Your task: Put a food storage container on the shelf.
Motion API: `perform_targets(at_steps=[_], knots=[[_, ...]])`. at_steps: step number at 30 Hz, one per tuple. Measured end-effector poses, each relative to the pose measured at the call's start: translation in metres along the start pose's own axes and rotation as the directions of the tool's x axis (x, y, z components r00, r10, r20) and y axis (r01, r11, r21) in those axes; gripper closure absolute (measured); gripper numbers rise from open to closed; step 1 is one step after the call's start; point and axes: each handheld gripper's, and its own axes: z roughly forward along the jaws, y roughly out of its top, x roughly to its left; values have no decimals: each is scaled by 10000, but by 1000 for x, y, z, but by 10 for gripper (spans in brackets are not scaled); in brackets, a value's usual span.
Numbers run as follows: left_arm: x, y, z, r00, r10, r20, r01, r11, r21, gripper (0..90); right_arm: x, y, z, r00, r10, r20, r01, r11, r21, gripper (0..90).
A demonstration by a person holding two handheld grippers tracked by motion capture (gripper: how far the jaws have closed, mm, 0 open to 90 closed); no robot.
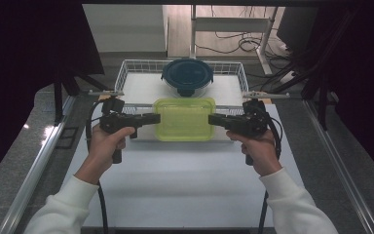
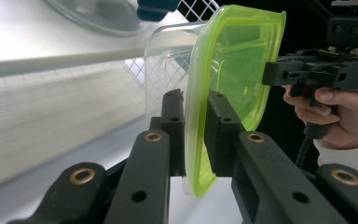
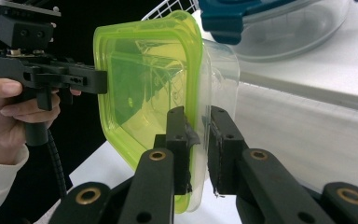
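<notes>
High view, box: a clear box with a green lid (image 1: 185, 118) sits between the two grippers, over the near rim of the wire basket (image 1: 121, 73); held from both short ends, clear of the white counter (image 1: 175, 180)
High view, left gripper (image 1: 153, 118): fingers meet the lid's left edge; a hand wraps the handle
High view, right gripper (image 1: 214, 120): fingers meet the lid's right edge
High view, basket: a round bowl with a blue lid (image 1: 187, 76) sits at its far side
Left gripper view: fingers (image 2: 172, 116) pinch the green rim of the box (image 2: 228, 70) on edge; the right gripper (image 2: 272, 73) grips the opposite end; the round bowl (image 2: 98, 16) lies beyond
Right gripper view: fingers (image 3: 177, 135) pinch the box's rim (image 3: 144, 74), one on the lid side, one on the clear side; the left gripper (image 3: 100, 81) holds the far end; the bowl (image 3: 279, 23) stands behind
</notes>
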Motion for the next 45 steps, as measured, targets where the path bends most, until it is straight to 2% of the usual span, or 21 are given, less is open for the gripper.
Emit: perform_targets(at_steps=[16, 34, 38, 41, 43, 45], knots=[[5, 34, -1, 9998, 166, 110, -165, 9998, -101, 797, -4, 33, 2, 10000, -51, -3, 51, 9999, -102, 792], [7, 80, -2, 9990, 341, 301, -337, 9994, -125, 796, -8, 74, 1, 10000, -48, 28, 49, 9995, -319, 792], [8, 92, -1, 9991, 291, 309, -287, 9995, -112, 796, -9, 84, 0, 10000, -20, 75, 23, 9993, -378, 793], [10, 101, 0, 9983, 366, 453, -364, 9993, -53, 796, -10, 92, -1, 9999, 28, 109, -24, 9992, -393, 793], [11, 107, 0, 9983, 282, 519, -281, 9996, -15, 795, -11, 97, -1, 10000, 52, 78, -49, 9991, -419, 792], [12, 112, 0, 9987, 249, 446, -250, 9997, 12, 796, -11, 101, -1, 9999, 84, 85, -80, 9990, -431, 792]])
